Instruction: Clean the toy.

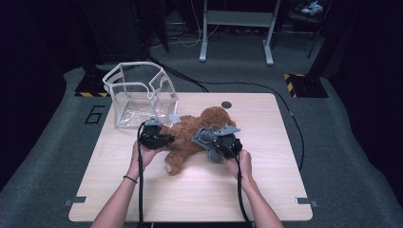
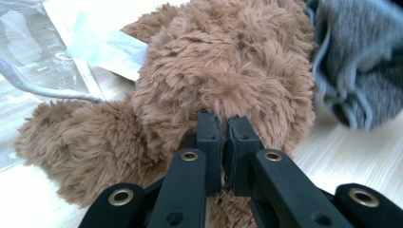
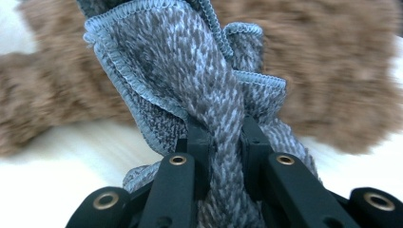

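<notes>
Forearms: both enter from the near edge of the worktop.
Right tongs: clamped on a bunched grey knit cloth, held beside the plush's flank.
Left tongs: pressed together on a pinch of brown fur on the plush bear.
Plush position: lies mid-worktop, between the two hands, just beside the clear bag.
Plush axis: long axis runs diagonally, head toward far right, a foot toward the near side.
Clear bag: open mouth up, far left.
Step judgement: likely dressing or wiping the plush; keep the left pinch steady and draw the cloth along the body without dragging the plush.
</notes>
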`<state>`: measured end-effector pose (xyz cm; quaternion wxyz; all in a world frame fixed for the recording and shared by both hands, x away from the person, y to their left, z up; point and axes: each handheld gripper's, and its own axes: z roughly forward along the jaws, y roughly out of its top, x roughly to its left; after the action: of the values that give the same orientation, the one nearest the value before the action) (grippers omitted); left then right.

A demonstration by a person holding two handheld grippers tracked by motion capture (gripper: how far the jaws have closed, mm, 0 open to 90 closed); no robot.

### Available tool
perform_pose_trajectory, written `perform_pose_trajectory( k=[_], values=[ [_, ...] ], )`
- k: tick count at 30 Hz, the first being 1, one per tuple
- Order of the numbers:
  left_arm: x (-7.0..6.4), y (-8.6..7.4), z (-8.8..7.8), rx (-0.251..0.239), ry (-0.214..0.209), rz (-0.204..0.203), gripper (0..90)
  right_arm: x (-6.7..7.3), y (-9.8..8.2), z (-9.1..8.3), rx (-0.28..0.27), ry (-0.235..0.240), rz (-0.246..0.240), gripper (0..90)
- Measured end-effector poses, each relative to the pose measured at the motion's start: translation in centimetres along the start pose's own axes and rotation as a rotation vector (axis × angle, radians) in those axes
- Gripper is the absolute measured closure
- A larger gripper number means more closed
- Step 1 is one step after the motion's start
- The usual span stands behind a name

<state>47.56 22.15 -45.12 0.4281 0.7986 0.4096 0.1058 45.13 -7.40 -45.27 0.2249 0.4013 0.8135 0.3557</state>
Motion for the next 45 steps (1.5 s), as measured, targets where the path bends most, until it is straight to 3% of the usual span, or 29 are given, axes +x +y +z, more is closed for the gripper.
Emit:
perform_pose_trajectory(
  k=[11,16,19,25,28,31,32,33,34,37,45],
  values=[
    [0.2,0.0,0.0,0.001,-0.001,0.002,86.3,-5.8,-1.0,0.0,0.044,-0.108,0.127,79.0],
    [0.2,0.0,-0.1,0.006,-0.005,0.007,86.2,-7.5,-1.7,-1.0,0.018,-0.140,0.156,78.9],
    [0.2,0.0,0.0,0.006,-0.006,0.008,86.2,-7.0,-1.4,-1.9,-0.014,-0.133,0.147,78.8],
    [0.2,0.0,0.0,0.005,-0.006,0.009,86.2,-3.5,0.6,-2.1,-0.068,-0.044,0.048,78.6],
    [0.2,0.0,0.0,0.009,-0.009,0.011,86.2,-1.6,1.3,-1.3,-0.064,-0.006,0.012,78.6],
    [0.2,0.0,0.0,0.007,-0.009,0.010,86.2,-0.9,1.4,-0.3,-0.032,0.010,-0.024,78.6],
    [0.2,0.0,0.0,0.007,-0.009,0.010,86.2,-0.8,1.4,0.1,-0.025,0.007,-0.001,78.6],
    [0.2,0.0,0.0,0.006,-0.011,0.010,86.2,-1.0,1.2,0.3,-0.019,0.007,-0.007,78.6],
    [0.2,0.0,0.0,0.007,-0.013,0.011,86.2,-1.2,1.1,0.5,-0.013,0.001,0.023,78.6],
    [0.2,0.0,0.0,0.007,-0.015,0.014,86.2,-2.2,0.6,0.6,0.005,-0.024,0.045,78.7],
    [0.3,0.0,0.0,0.012,-0.022,0.019,86.2,-6.3,-1.4,-0.4,0.062,-0.122,0.113,78.7]
  ],
)
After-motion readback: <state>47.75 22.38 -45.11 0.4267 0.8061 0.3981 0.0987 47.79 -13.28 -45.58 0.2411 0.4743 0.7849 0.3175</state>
